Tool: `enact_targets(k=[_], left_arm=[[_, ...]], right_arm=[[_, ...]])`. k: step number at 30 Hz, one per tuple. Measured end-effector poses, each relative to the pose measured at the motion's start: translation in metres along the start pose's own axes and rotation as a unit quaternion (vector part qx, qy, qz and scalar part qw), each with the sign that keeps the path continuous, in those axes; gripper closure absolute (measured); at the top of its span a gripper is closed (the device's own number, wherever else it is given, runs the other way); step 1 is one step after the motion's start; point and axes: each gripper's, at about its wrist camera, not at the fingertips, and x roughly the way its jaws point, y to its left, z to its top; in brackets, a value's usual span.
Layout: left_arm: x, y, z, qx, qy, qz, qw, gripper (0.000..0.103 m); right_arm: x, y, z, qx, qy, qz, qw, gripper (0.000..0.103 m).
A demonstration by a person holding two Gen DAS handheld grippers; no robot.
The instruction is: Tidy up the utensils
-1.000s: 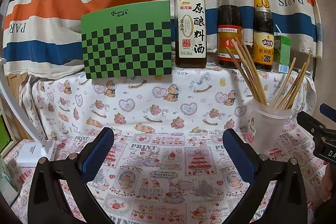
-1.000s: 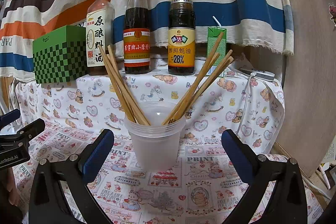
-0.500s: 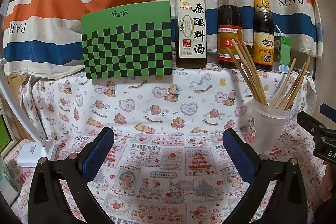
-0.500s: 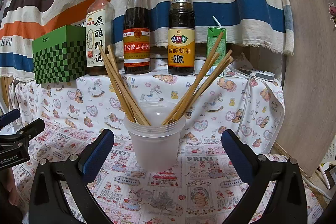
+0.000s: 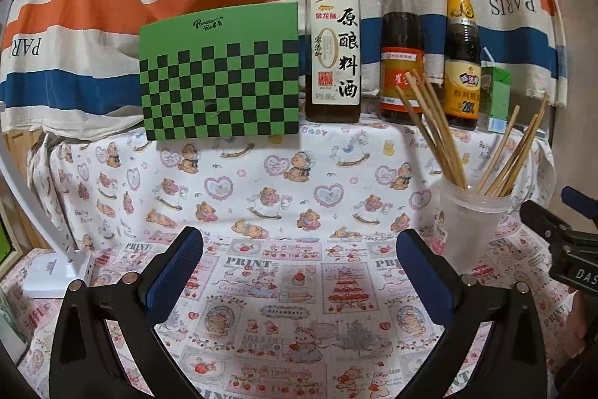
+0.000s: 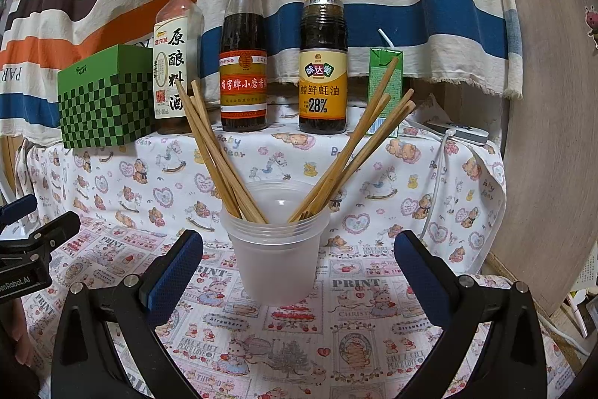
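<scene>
A: Chopsticks [image 6: 220, 156] stand in the translucent plastic cup [image 6: 276, 249] at the centre of the right wrist view, fanned into two bunches. Set against the frames from a moment ago, we find nothing shifted: cup, sticks and both tongs sit where they did.

B: So we judge the sorting is either finished or paused. We see no loose utensil on the printed tablecloth [image 5: 291, 305]. And the tongs?

A: Our right gripper [image 6: 299, 272] has its jaws spread wide with the cup between them, touching neither side and holding nothing. Our left gripper [image 5: 299, 272] is equally wide apart over bare cloth, empty, with the cup [image 5: 471, 227] at the right of its frame.

B: Counts?

A: We count roughly four sticks leaning left and four leaning right, about eight, though they overlap and we cannot be sure. The cup's rim shows several stacked rings, so it may be nested cups. On the raised shelf behind: three bottles, namely cooking wine [image 6: 173, 62], a red-capped dark sauce [image 6: 243, 62] and oyster sauce [image 6: 323, 62], one green drink carton [image 6: 385, 88], and one green checkered box [image 6: 104, 100] at the left.
</scene>
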Motion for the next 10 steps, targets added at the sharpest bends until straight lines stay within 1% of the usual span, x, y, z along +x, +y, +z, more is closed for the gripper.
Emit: enact_targets(k=[6, 10], left_arm=[[-0.0002, -0.0015, 0.0009, 0.002, -0.001, 0.011, 0.9999, 0.000], [0.0000, -0.0013, 0.0013, 0.003, -0.001, 0.013, 0.9999, 0.000]], right_arm=[[0.0036, 0.0016, -0.0002, -0.005, 0.010, 0.002, 1.000, 0.000], [0.0022, 0.0024, 0.0004, -0.001, 0.006, -0.008, 1.000, 0.000]])
